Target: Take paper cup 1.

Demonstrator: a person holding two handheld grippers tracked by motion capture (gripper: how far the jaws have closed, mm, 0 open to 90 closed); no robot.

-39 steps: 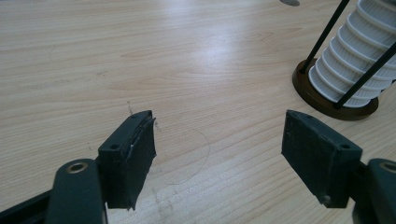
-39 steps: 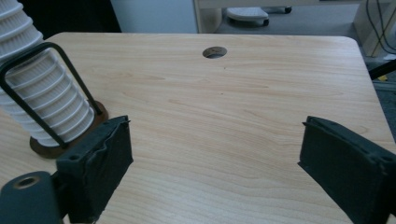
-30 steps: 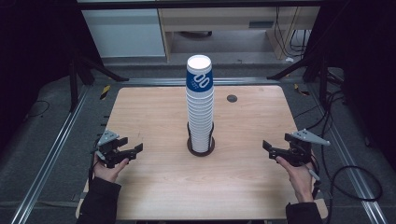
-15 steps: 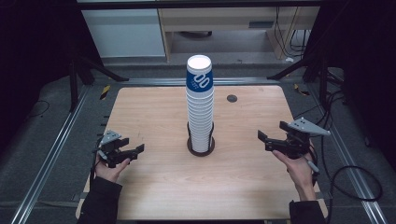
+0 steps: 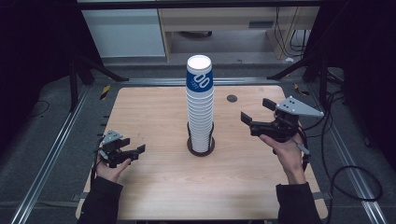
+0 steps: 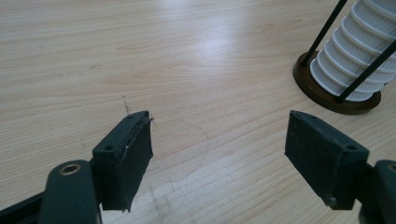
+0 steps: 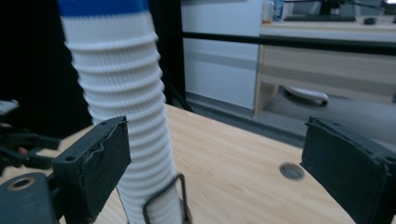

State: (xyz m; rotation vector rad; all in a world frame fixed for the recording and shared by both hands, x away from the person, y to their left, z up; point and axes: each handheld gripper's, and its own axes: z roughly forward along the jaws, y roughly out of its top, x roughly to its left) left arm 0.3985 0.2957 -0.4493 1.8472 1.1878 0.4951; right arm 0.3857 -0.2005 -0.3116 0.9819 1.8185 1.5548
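At worktop [image 5: 154, 186] centre: stack of paper cups [image 5: 200, 109] upright in its wire holder [image 5: 201, 143]. Right hand-held gripper [image 5: 256, 116], jaws wide, empty, just narrowing, approaches mid-stack; left hand-held gripper [image 5: 134, 151] hovers agape, just widening, empty. Next: likely rise to top cup, pinch rim squarely.

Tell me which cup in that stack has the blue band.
The topmost cup of the stack: it alone shows a blue printed band below its white rim. Every cup beneath it shows just a white ribbed edge, down to the dark holder.
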